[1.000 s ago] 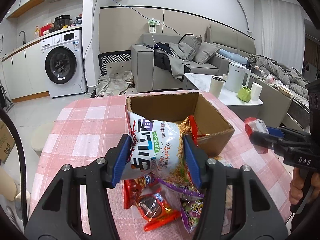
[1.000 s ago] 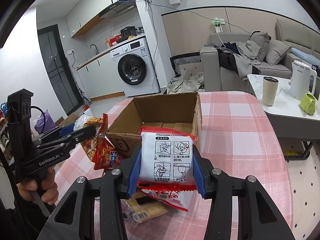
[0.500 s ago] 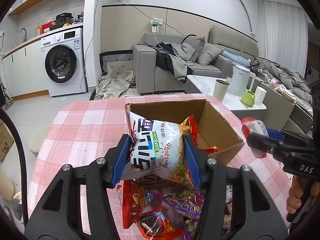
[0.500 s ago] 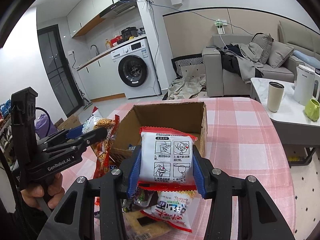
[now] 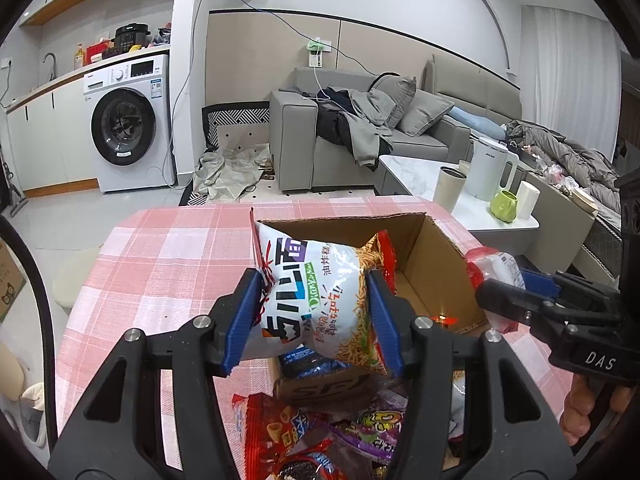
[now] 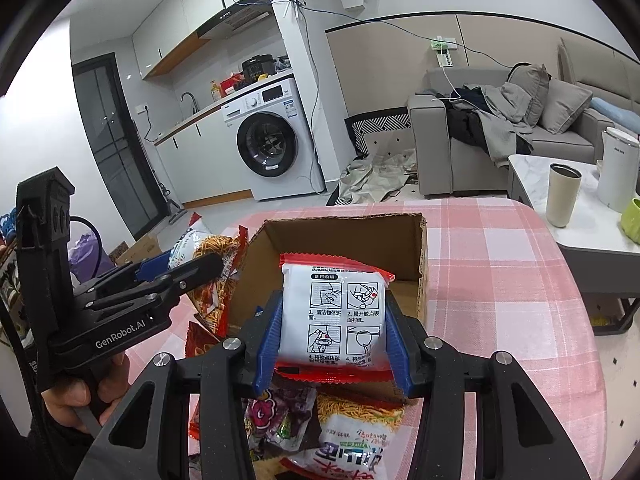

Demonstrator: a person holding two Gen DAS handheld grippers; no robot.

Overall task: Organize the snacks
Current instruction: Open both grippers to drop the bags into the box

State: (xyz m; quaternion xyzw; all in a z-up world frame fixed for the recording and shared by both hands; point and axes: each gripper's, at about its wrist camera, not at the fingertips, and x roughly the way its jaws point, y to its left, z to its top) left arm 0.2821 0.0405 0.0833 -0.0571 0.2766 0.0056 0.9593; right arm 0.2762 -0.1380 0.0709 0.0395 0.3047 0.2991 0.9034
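- Moved: both claws have advanced toward the box [image 5: 432, 264]; the loose snack pile [image 5: 320, 436] now lies nearer.
- Left claw [image 5: 314, 312]: pinching noodle bag [image 5: 316, 300], over box's near-left corner, ready to drop.
- Right claw [image 6: 334, 336]: pinching white packet [image 6: 334, 312], over box's near edge.

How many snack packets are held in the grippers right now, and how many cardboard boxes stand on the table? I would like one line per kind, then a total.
Snack packets held in grippers: 2 (white noodle-snack bag, white red-edged packet)
Open brown cardboard boxes: 1
Total: 3
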